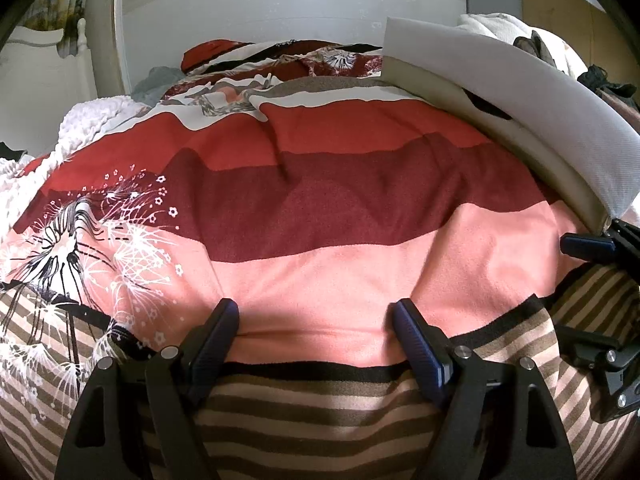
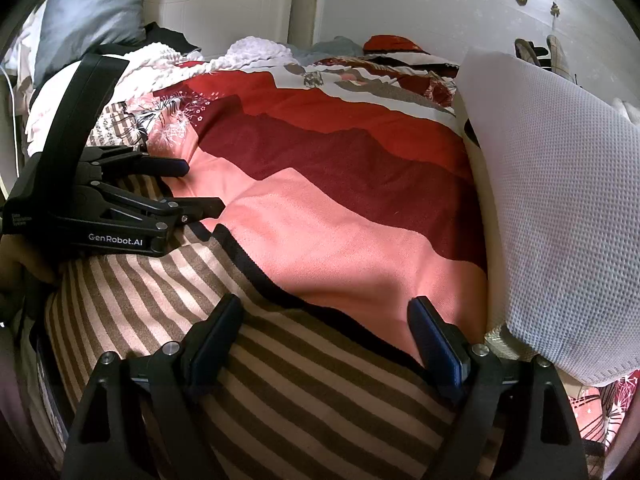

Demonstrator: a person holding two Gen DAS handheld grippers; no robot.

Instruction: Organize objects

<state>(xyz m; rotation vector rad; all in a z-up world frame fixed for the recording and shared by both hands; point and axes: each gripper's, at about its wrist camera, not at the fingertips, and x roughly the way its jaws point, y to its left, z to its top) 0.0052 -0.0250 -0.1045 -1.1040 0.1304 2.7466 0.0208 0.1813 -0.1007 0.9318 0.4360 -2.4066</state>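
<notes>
Both grippers stand spread wide with nothing between their fingers: the left gripper [image 1: 314, 320] hovers over the pink band of the bedspread [image 1: 320, 184], the right gripper [image 2: 326, 318] over its striped edge. Only the right wrist view shows the left tool from the side, plus a blue-grey pillow [image 2: 92, 8]. A white mesh cushion [image 2: 560, 216] stands just right of the right fingers.

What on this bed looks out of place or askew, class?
The white cushion stands tilted on its edge along the right side of the striped bedspread instead of lying flat. A white knitted blanket is bunched up at the far left. Both grippers, left and right, are open and hold nothing.
</notes>
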